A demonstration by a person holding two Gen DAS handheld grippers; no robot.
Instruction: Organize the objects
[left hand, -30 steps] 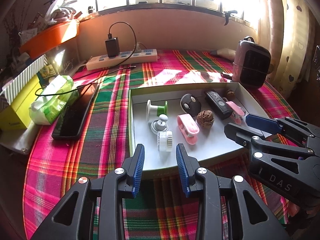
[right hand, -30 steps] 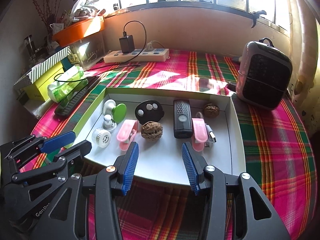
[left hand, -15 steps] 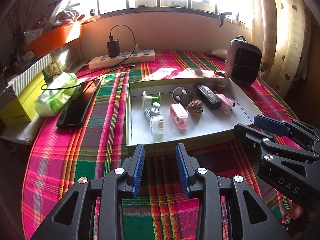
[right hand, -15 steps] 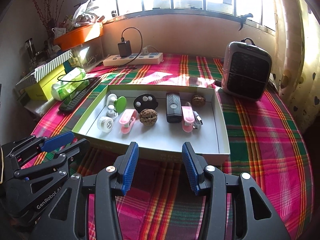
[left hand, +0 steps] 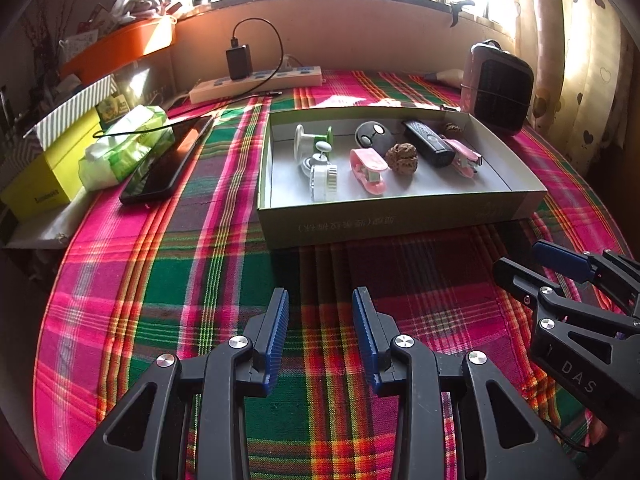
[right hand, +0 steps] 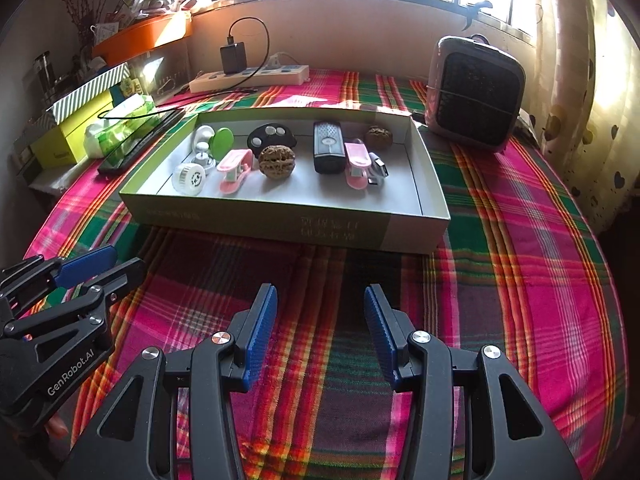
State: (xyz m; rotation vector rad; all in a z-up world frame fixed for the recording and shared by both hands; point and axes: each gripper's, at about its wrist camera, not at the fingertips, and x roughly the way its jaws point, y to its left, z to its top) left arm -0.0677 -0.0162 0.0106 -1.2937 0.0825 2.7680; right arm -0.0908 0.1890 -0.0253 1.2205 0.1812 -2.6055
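A shallow green-sided box (left hand: 400, 218) (right hand: 280, 226) stands on the plaid tablecloth. It holds several small things: a white and green spool (left hand: 310, 140), a white round cap (right hand: 189, 177), pink clips (left hand: 368, 168) (right hand: 357, 162), a walnut (right hand: 277, 161), a second walnut (right hand: 378, 137), a black round remote (right hand: 271, 139) and a black key fob (right hand: 329, 146). My left gripper (left hand: 320, 332) is open and empty, well in front of the box. My right gripper (right hand: 320, 326) is open and empty, also in front of it. Each gripper shows at the edge of the other's view.
A small heater (right hand: 474, 96) stands at the back right. A power strip with a charger (left hand: 256, 80) lies by the wall. A phone (left hand: 166, 160), tissue pack (left hand: 120, 146) and yellow box (left hand: 48, 168) are at the left. The table's edge curves round near both grippers.
Both grippers have drawn back from over the box toward the near side of the table. The box and its contents now look smaller and farther away. Nothing in the box moved.
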